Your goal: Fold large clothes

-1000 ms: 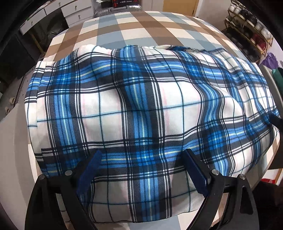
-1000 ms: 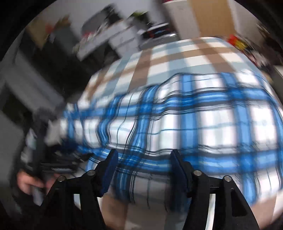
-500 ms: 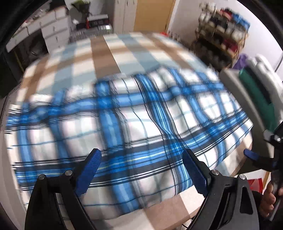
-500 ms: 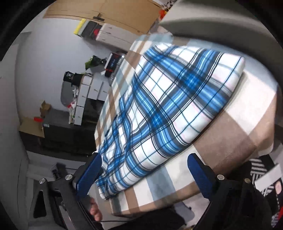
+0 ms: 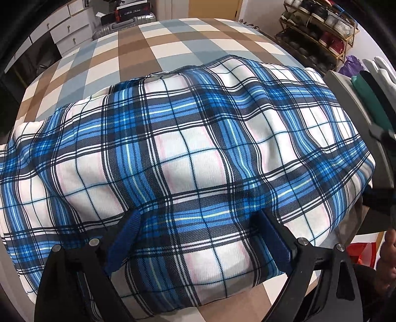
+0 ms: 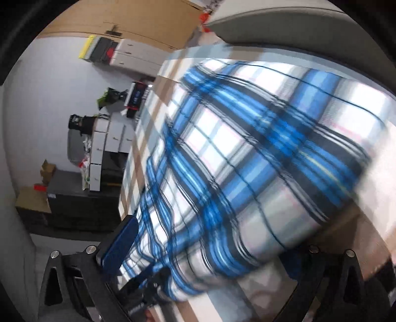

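A folded blue, white and black plaid garment (image 5: 188, 158) lies on a table with a brown, grey and cream checked cloth (image 5: 153, 42). My left gripper (image 5: 198, 235) is open, its blue pads resting on the garment's near edge. The right gripper's body (image 5: 378, 195) shows at the right edge of the left wrist view. In the blurred right wrist view the garment (image 6: 259, 161) fills the middle. My right gripper (image 6: 210, 250) is open at the garment's end, with cloth lying between its fingers; the right pad is hidden under the cloth.
White drawers (image 5: 71, 32) and a suitcase (image 5: 123, 21) stand behind the table. A shoe rack (image 5: 319, 32) stands at the back right. A grey chair back with clothes (image 5: 366, 104) is to the right. A black cabinet (image 6: 81, 198) stands by the wall.
The left gripper dropped back down onto the garment's near edge after lifting. The right gripper swung in closer to the garment's end, still open.
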A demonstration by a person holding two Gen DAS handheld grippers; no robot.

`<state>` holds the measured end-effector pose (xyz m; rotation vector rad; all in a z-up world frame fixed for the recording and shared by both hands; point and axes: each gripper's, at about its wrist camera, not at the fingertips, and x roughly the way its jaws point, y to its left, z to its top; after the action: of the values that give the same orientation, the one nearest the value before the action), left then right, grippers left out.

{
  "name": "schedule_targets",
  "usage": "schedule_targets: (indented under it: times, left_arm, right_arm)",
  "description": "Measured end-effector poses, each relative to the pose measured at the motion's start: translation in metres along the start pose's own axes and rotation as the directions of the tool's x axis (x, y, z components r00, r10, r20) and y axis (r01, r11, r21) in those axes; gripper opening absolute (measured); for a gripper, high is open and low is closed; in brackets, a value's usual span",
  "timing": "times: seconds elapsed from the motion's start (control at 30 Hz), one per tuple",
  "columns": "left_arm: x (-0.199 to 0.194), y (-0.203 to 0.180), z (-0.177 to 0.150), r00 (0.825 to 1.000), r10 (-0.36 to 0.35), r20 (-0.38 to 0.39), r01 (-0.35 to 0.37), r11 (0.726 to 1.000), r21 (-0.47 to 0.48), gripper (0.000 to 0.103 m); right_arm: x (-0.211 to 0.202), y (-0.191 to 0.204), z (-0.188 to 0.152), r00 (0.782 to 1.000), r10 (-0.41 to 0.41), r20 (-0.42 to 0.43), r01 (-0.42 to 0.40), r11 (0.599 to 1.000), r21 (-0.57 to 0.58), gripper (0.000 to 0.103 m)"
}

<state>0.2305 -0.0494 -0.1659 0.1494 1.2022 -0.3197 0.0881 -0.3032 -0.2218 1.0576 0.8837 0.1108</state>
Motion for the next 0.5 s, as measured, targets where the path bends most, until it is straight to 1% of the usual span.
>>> schedule_targets:
  times: [0.07,0.13,0.17,0.23,0.27,0.33,0.37,0.4,0.47,0.5]
  left_arm:
    - [-0.001,-0.001,-0.002,1.000,0.000,0.005,0.000,1.000,0.003,0.092]
    - [0.001,-0.002,0.000,1.000,0.000,0.009,0.000,1.000,0.007,0.092]
    - [0.000,-0.002,-0.001,1.000,0.000,0.010,0.000,1.000,0.014,0.092]
    - [0.001,-0.002,-0.001,1.000,0.000,0.010,0.000,1.000,0.020,0.093]
    - [0.001,-0.003,-0.001,1.000,0.001,0.010,-0.002,1.000,0.022,0.093]
    - [0.002,-0.003,0.000,1.000,0.006,0.007,-0.006,1.000,0.018,0.094]
    - [0.003,-0.004,0.001,1.000,0.010,0.004,-0.010,1.000,0.016,0.094]
    - [0.003,-0.005,0.001,1.000,0.016,0.002,-0.016,1.000,0.014,0.095]
    - [0.004,-0.006,0.001,1.000,0.022,0.007,-0.022,1.000,0.009,0.096]
    - [0.004,-0.008,0.001,1.000,0.023,0.010,-0.023,1.000,0.009,0.096]
  right_arm:
    - [0.000,0.006,-0.003,0.999,-0.028,0.028,0.030,0.999,-0.041,0.103]
    - [-0.002,0.008,-0.007,0.995,-0.072,0.070,0.078,0.993,-0.085,0.093]
    - [-0.003,0.009,-0.008,0.994,-0.077,0.072,0.084,0.991,-0.106,0.085]
    - [0.000,0.013,-0.006,0.996,-0.077,0.049,0.085,0.979,-0.184,0.084]
    - [0.001,0.014,-0.004,0.996,-0.085,0.040,0.091,0.972,-0.216,0.082]
    - [0.002,0.012,0.004,0.995,-0.095,0.037,0.101,0.969,-0.224,0.071]
    - [0.002,0.007,0.009,0.994,-0.104,0.034,0.109,0.972,-0.208,0.053]
    - [0.002,0.003,0.013,0.994,-0.106,0.030,0.110,0.975,-0.195,0.031]
    - [0.001,-0.002,0.018,0.995,-0.095,0.024,0.098,0.974,-0.204,0.018]
    - [0.000,0.002,0.018,0.995,-0.098,0.032,0.103,0.965,-0.240,0.015]
